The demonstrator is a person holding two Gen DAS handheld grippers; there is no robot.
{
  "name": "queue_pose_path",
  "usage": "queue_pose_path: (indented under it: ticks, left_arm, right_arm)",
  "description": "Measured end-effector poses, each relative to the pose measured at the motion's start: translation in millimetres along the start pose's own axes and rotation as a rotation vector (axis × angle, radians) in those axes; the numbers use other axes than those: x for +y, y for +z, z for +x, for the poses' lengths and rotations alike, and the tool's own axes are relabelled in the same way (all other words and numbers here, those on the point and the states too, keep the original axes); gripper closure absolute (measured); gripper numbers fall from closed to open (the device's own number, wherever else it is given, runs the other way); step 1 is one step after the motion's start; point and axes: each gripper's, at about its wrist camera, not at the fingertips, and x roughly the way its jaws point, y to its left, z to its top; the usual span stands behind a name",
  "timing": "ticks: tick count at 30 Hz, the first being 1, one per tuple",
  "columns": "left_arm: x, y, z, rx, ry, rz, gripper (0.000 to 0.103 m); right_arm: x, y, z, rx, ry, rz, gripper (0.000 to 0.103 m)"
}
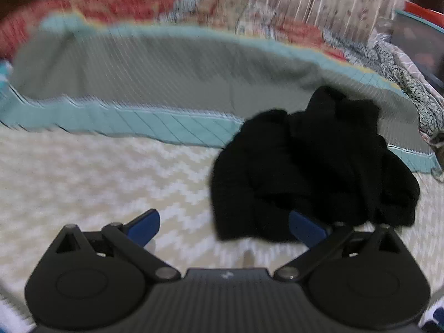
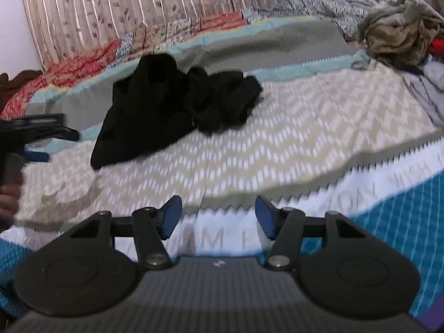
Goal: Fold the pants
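Observation:
The black pants [image 1: 313, 166] lie crumpled in a heap on the patterned bedspread. In the right wrist view the pants [image 2: 172, 105] are at the middle left, well ahead of my right gripper. My left gripper [image 1: 224, 226] is open with blue pads; its right pad sits at the near edge of the heap, and nothing is between the pads. My right gripper [image 2: 217, 219] is open and empty above the bedspread's white and blue bands. The left gripper [image 2: 36, 136] also shows at the left edge of the right wrist view, held by a hand.
The bedspread [image 2: 305, 127] has beige zigzag, grey and teal bands. A pile of olive and mixed clothes [image 2: 399, 38] lies at the far right. A floral curtain [image 2: 125, 5] hangs behind the bed. Patterned bedding [image 1: 402, 69] is bunched at the right.

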Motion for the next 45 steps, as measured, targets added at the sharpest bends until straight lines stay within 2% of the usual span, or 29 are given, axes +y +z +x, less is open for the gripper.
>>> queue_pose_path:
  ticks: [1,3,4,5,6,7,8,11,12,13,15,16,17,18,19,22,24,25,26,27,28,29,31,33,34,36,37,39,45]
  left_arm:
    - [7.4,-3.0,16.8,0.032,-0.004,-0.032,0.010]
    - [6.7,-1.1,49.8,0.112,-0.021,-0.112,0.040]
    - [8.1,-6.6,59.6,0.146,-0.074,-0.144,0.062]
    - [9.4,-14.2,60.0,0.151,-0.091,-0.164,0.068]
    - [3.4,-17.4,52.6,0.120,-0.070,-0.161,0.079]
    - [0.1,-19.6,42.7,0.099,-0.090,-0.141,0.092]
    - [-3.9,-21.9,34.8,0.082,-0.122,-0.131,0.095]
    - [-10.3,-36.9,-21.0,-0.020,-0.199,-0.099,0.096]
    - [-3.8,-35.8,-42.8,-0.054,-0.236,-0.091,0.095]
    - [4.8,-31.3,-56.8,-0.062,-0.262,-0.094,0.095]
    - [17.4,-34.7,-76.3,-0.049,-0.294,-0.115,0.100]
    - [21.6,-39.3,-85.6,-0.057,-0.289,-0.119,0.101]
    - [24.2,-43.3,-93.7,-0.074,-0.269,-0.111,0.101]
    - [35.0,-46.3,-110.8,-0.090,-0.253,-0.118,0.101]
    - [40.8,-44.7,-117.5,-0.100,-0.244,-0.128,0.101]
    - [59.6,-46.9,-133.9,-0.119,-0.237,-0.175,0.101]
    - [70.9,-55.4,-126.1,-0.099,-0.219,-0.166,0.099]
    - [69.6,-53.1,-117.8,-0.076,-0.217,-0.170,0.087]
    - [71.6,-54.0,-109.0,-0.056,-0.229,-0.165,0.059]
    - [65.4,-53.5,-97.7,-0.037,-0.240,-0.163,0.042]
    - [58.2,-53.3,-86.3,-0.034,-0.239,-0.152,0.019]
    - [50.8,-52.7,-74.8,-0.038,-0.231,-0.129,0.013]
    - [34.3,-49.9,-48.0,-0.030,-0.204,-0.061,0.010]
    - [22.6,-48.2,-20.8,-0.002,-0.193,-0.042,0.008]
    - [17.2,-46.0,-9.8,0.011,-0.199,-0.036,0.013]
    - [3.8,-49.7,5.9,0.018,-0.211,-0.003,0.055]
    - [-2.0,-51.2,9.1,0.019,-0.203,0.016,0.088]
    - [-4.8,-54.0,2.9,0.006,-0.210,0.015,0.095]
    - [30.2,-83.9,-79.0,-0.131,-0.321,-0.001,0.097]
  right_arm:
    - [-0.5,3.7,0.6,-0.008,0.003,-0.001,0.042]
    - [-1.9,13.8,4.7,-0.015,0.029,0.011,0.041]
    - [-1.5,21.5,9.9,-0.013,0.056,0.024,0.041]
    - [-1.7,27.3,13.5,-0.012,0.088,0.034,0.040]
    - [1.0,36.3,20.5,-0.009,0.129,0.040,0.040]
    - [4.6,44.5,27.5,-0.008,0.159,0.039,0.039]
    - [10.6,54.3,36.4,-0.011,0.183,0.032,0.038]
    - [32.4,84.7,64.2,-0.032,0.235,0.017,0.033]
    - [39.3,92.9,73.9,-0.038,0.251,0.018,0.026]
    - [47.1,102.2,86.6,-0.037,0.269,0.016,0.019]
    - [61.0,115.6,113.7,-0.019,0.278,0.017,0.019]
    - [70.3,121.4,129.0,0.005,0.270,0.007,0.030]
    - [76.1,123.7,138.1,0.032,0.269,-0.022,0.049]
    - [82.0,127.0,145.3,0.061,0.249,-0.064,0.097]
    - [83.3,129.8,145.8,0.075,0.214,-0.078,0.095]
    - [52.1,144.8,101.1,-0.070,0.236,0.035,0.095]
    - [25.0,149.8,62.8,-0.172,0.187,0.057,0.096]
    - [10.1,149.3,45.3,-0.213,0.159,0.066,0.096]
    - [-3.4,148.7,33.6,-0.240,0.131,0.077,0.096]
    - [-17.5,145.9,20.6,-0.260,0.103,0.092,0.096]
    - [-32.6,144.2,10.1,-0.272,0.076,0.112,0.096]
    - [-45.1,140.2,-1.2,-0.277,0.055,0.133,0.096]
    - [-62.6,129.9,-17.8,-0.280,0.033,0.163,0.096]
    - [-72.3,117.6,-36.1,-0.284,0.013,0.180,0.096]
    - [-76.6,113.6,-44.6,-0.286,0.010,0.188,0.096]
    - [-78.7,116.8,-48.7,-0.291,-0.009,0.202,0.096]
    - [-80.9,111.8,-56.9,-0.298,-0.025,0.211,0.096]
    - [-87.4,114.0,-51.9,-0.293,-0.051,0.251,0.097]
    - [-101.8,93.2,-50.4,-0.236,-0.124,0.299,0.097]
